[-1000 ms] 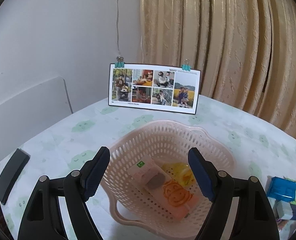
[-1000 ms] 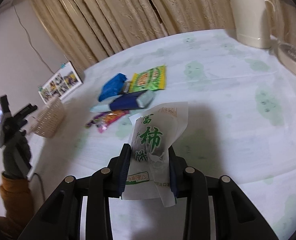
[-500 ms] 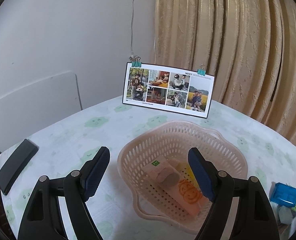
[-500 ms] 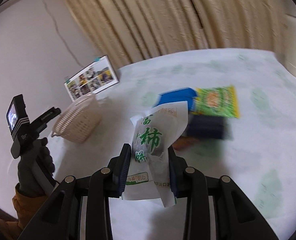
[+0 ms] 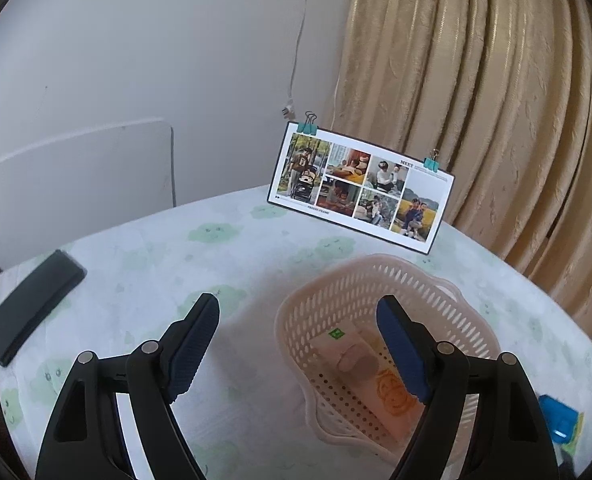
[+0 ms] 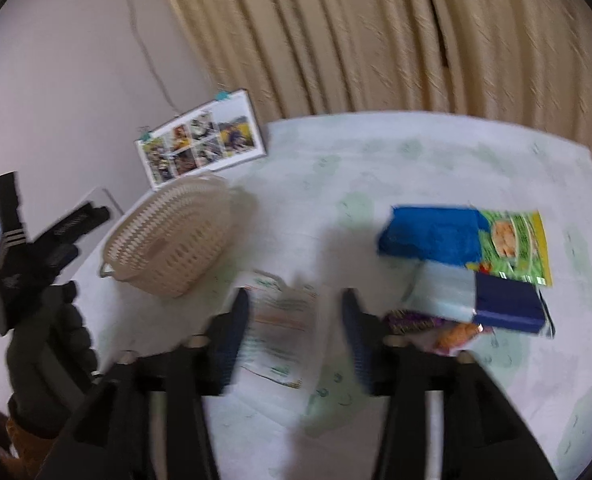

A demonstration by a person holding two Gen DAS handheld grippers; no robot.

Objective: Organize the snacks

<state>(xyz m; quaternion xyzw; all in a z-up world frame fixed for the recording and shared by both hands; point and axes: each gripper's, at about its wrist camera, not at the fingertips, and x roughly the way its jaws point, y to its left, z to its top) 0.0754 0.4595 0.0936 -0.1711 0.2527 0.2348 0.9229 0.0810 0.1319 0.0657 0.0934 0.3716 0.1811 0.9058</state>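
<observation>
Our left gripper (image 5: 298, 344) wide open over the basket (image 5: 472, 320), our right gripper (image 6: 296, 332) spread, white packet (image 6: 283, 332) loose between its fingers

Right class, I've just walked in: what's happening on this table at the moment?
A person is sorting snacks into a pink basket with two hand-held grippers. The right gripper is open above a white snack packet lying on the table beside the basket. The left gripper hovers open over the basket, which holds a few snacks. More packets wait further right.
</observation>
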